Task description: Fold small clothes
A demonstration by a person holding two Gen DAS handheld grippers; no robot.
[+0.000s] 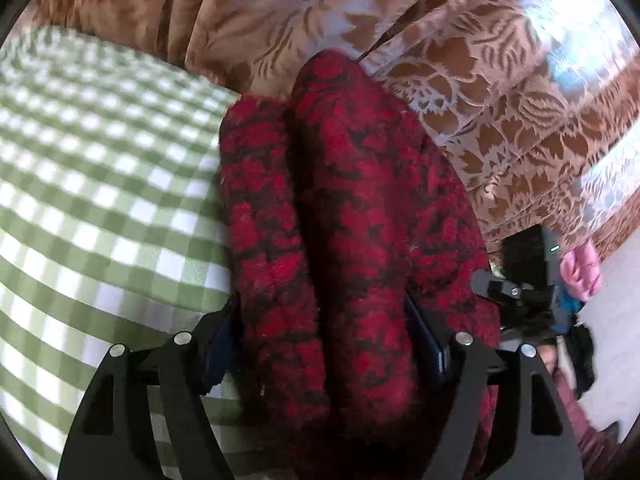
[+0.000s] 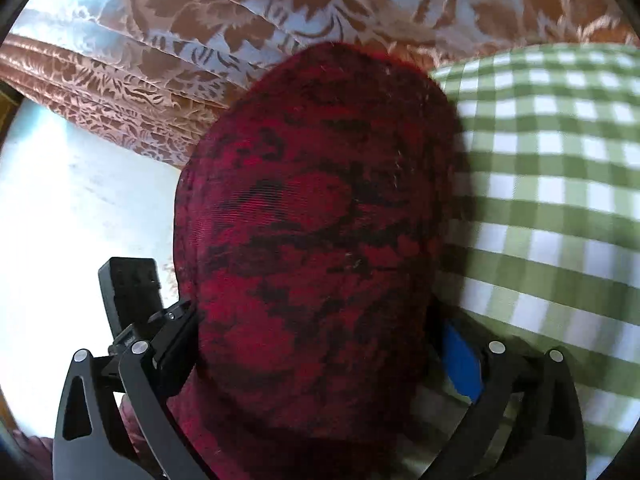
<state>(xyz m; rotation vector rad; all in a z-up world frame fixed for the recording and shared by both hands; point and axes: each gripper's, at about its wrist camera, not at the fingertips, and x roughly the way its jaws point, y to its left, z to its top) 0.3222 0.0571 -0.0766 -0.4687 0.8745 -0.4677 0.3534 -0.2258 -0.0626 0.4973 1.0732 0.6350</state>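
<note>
A red and black knitted garment (image 1: 344, 220) hangs bunched between the fingers of my left gripper (image 1: 324, 344), which is shut on it; its folds hide the fingertips. The same garment (image 2: 320, 208) fills the middle of the right wrist view, stretched over my right gripper (image 2: 316, 344), which is shut on it too. Both grippers hold it above a green and white checked cloth (image 1: 92, 200), which also shows in the right wrist view (image 2: 552, 184). The right gripper's body (image 1: 516, 292) shows at the right of the left wrist view, and the left gripper's body (image 2: 132, 292) at the left of the right wrist view.
A brown floral drape (image 1: 480, 92) hangs behind, also in the right wrist view (image 2: 200, 40). A pale floor (image 2: 72, 208) lies beside the checked surface. Pink cloth (image 1: 580, 272) lies at the far right.
</note>
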